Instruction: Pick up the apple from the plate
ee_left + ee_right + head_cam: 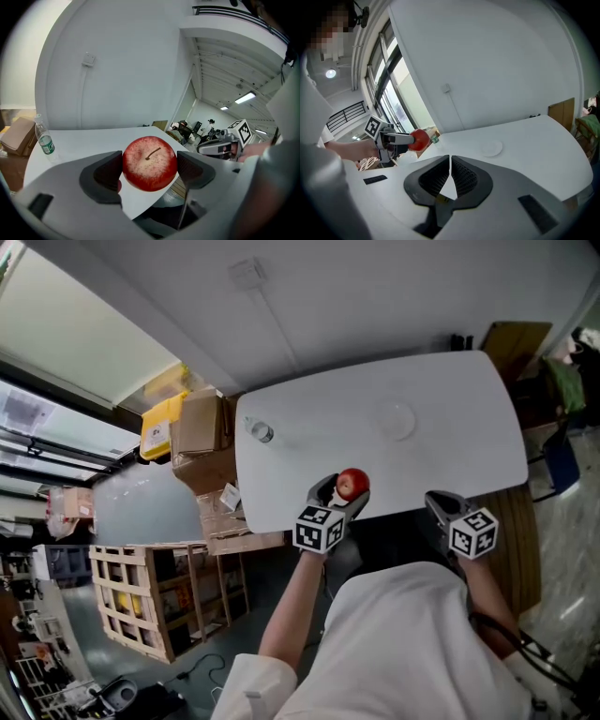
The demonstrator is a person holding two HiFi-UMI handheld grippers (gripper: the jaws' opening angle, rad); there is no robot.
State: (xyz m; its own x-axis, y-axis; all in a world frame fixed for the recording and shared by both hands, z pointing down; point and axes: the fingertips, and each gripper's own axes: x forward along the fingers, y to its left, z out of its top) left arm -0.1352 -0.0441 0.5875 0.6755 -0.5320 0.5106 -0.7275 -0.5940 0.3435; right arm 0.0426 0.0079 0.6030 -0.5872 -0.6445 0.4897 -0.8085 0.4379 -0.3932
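Apple (150, 163) clamped in left hand-held gripper (341, 495), clear of far plate (396, 420) (bare); right hand-held gripper (449, 176) closed, empty. Pickup looks done.

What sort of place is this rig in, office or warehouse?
Likely a workshop or storage-type lab rather than an office: stacked cardboard boxes and a slatted wooden crate sit beside the white table, and ceiling strip lights show in the left gripper view.
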